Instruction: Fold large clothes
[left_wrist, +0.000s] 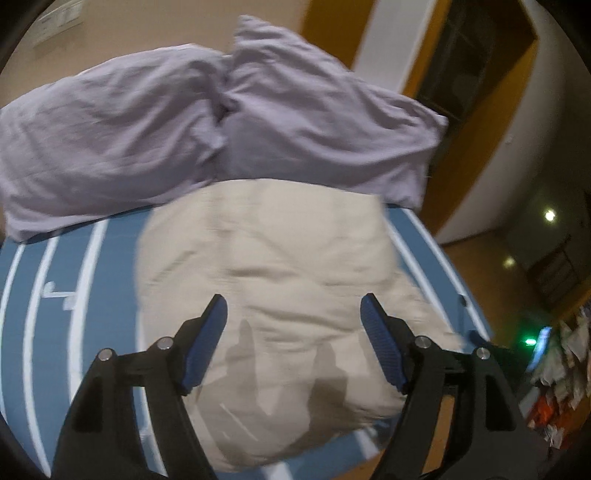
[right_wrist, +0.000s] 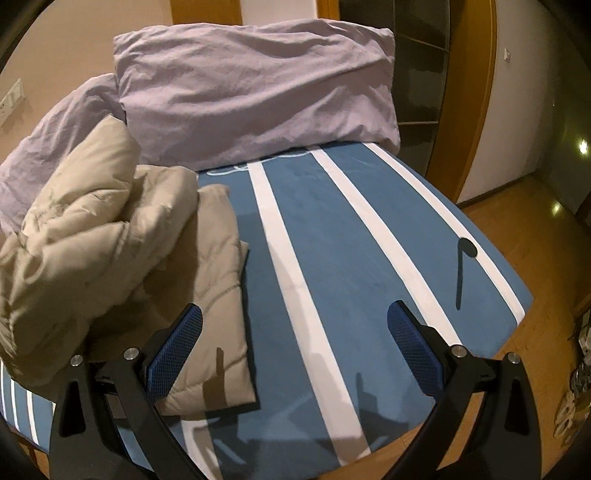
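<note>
A beige padded garment (left_wrist: 280, 280) lies on the blue bed with white stripes (left_wrist: 55, 295). In the left wrist view it spreads flat under my open left gripper (left_wrist: 293, 306), which hovers above its near part, holding nothing. In the right wrist view the same garment (right_wrist: 110, 251) is bunched in a heap at the left, with a flat folded part (right_wrist: 218, 332) reaching toward me. My right gripper (right_wrist: 295, 314) is open and empty above the bare bed (right_wrist: 351, 240), its left finger (right_wrist: 177, 350) over the garment's edge.
Two lilac pillows (left_wrist: 147, 122) (right_wrist: 258, 92) lie at the head of the bed against the wall. The bed's right edge (right_wrist: 509, 288) drops to a wooden floor (right_wrist: 535, 229). A dark doorway (left_wrist: 476, 59) and clutter on the floor (left_wrist: 561, 369) lie to the right.
</note>
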